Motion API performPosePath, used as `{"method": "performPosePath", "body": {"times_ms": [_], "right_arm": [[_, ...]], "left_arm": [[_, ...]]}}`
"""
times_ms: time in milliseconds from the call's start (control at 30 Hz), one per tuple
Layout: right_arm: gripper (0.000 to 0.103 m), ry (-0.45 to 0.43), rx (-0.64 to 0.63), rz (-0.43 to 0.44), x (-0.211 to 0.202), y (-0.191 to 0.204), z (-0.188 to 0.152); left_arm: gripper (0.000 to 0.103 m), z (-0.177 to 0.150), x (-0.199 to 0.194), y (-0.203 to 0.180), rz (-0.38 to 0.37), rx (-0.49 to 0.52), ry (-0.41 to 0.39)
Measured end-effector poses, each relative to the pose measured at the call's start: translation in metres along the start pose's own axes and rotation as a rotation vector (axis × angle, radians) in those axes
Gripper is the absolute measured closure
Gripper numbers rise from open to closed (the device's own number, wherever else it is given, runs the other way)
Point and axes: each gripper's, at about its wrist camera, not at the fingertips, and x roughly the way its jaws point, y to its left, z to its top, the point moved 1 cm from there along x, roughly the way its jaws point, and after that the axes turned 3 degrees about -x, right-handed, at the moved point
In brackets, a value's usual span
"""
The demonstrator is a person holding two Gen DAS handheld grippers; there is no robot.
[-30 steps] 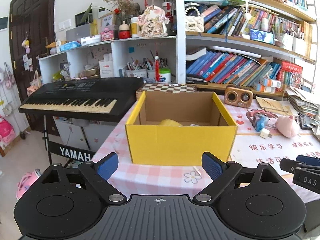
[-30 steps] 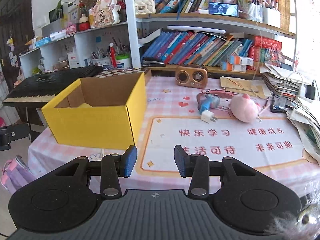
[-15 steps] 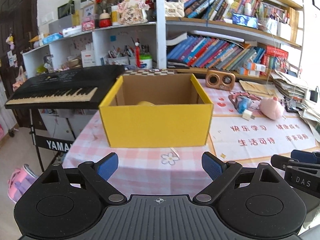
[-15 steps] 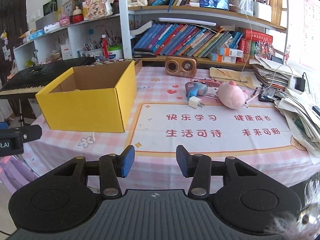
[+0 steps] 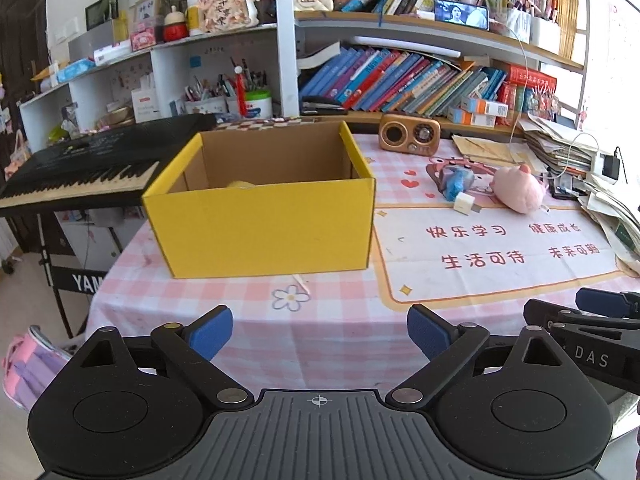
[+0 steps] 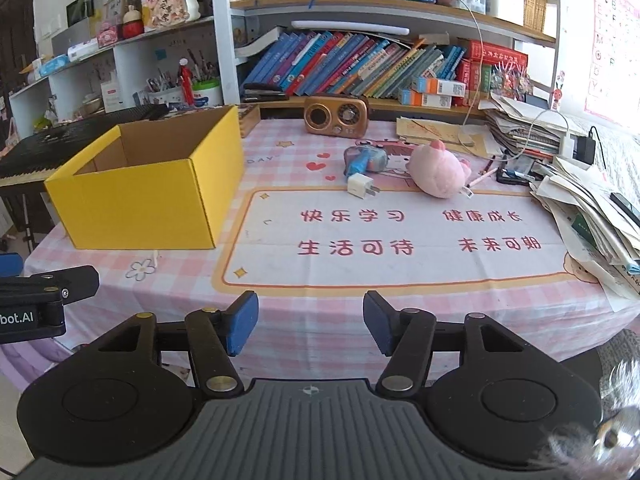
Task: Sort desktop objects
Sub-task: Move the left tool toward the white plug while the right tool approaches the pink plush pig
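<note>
An open yellow cardboard box (image 5: 264, 224) (image 6: 148, 204) stands on the left of the pink checked table, with a yellow object (image 5: 240, 184) showing inside. A pink plush pig (image 5: 518, 188) (image 6: 438, 174), a white charger plug (image 5: 464, 204) (image 6: 360, 187) and a blue-grey object (image 5: 456, 178) (image 6: 366, 158) lie beyond the printed mat. My left gripper (image 5: 320, 332) is open and empty, in front of the box at the table's near edge. My right gripper (image 6: 310, 326) is open and empty, at the near edge before the mat.
A wooden retro radio (image 5: 409, 134) (image 6: 336, 116) stands at the back. Stacked papers and cables (image 6: 580, 184) crowd the right side. A black keyboard (image 5: 84, 168) stands left of the table. Bookshelves (image 6: 360, 64) rise behind.
Both grippers have pulled back and away from the table, so the box looks smaller. The left view has swung right. The right gripper's fingers have opened wider.
</note>
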Motion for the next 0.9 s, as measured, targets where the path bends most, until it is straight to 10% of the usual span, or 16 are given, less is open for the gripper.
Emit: {"method": "performPosePath", "body": {"times_ms": [900], "right_arm": [[0.038, 0.062, 0.049, -0.11, 0.038, -0.108, 0.024]], "left_arm": [[0.007, 0.033, 0.065, -0.111, -0.143, 0.082, 0.057]]}}
